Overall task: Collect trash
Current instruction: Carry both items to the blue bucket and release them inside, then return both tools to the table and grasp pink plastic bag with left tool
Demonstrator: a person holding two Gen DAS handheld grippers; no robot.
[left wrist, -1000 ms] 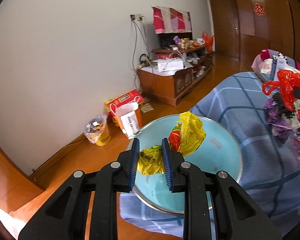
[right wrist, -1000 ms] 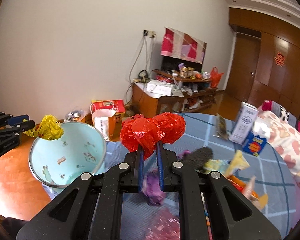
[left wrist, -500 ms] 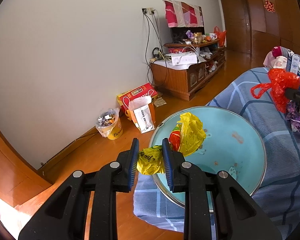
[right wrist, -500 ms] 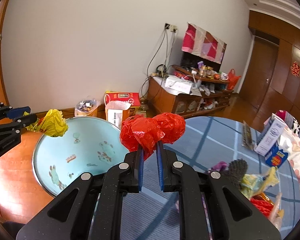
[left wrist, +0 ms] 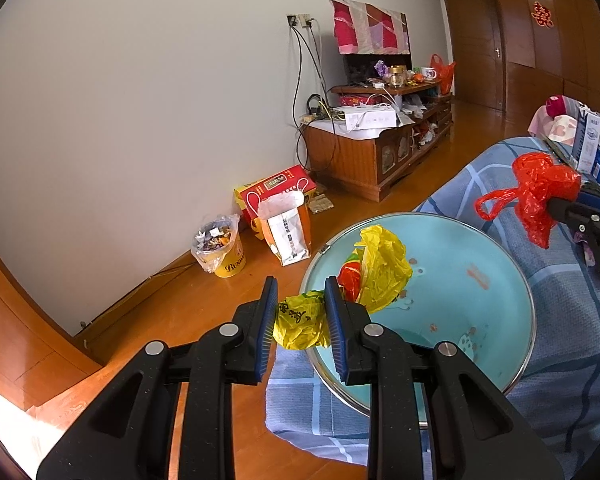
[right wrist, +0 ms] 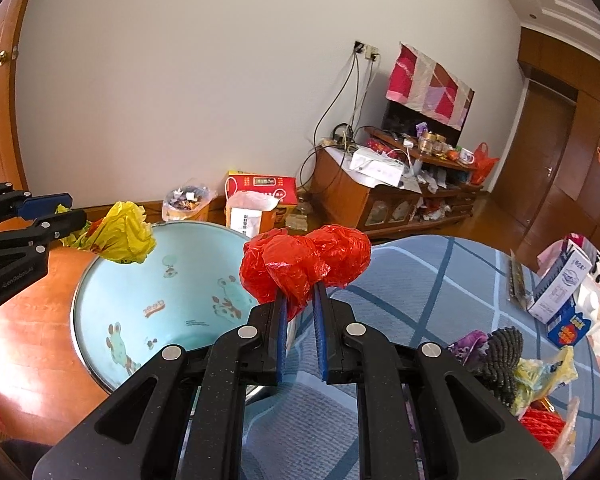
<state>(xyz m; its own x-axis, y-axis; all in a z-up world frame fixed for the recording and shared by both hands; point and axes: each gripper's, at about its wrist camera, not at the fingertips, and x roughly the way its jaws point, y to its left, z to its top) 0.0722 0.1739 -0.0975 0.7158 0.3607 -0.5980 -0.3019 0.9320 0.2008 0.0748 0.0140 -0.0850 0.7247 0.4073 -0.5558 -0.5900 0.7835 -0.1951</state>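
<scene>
Basin (left wrist: 480,292) waits as bin: left tongs (left wrist: 301,312) pinching yellow wrapper (left wrist: 300,320) over rim, right tongs (right wrist: 300,312) clamped on red bag (right wrist: 300,264) beside it.

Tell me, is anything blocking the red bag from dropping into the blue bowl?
Nothing visible blocks it. The right gripper holds the red bag near the bowl's rim, and the bowl is open. The left gripper's yellow bag hangs over the far rim.

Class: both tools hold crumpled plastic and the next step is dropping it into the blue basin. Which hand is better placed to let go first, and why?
The left. The left tool holds its yellow bag right over the blue basin, while the right tool holds the red bag near the basin's edge, by the checked cloth.
</scene>
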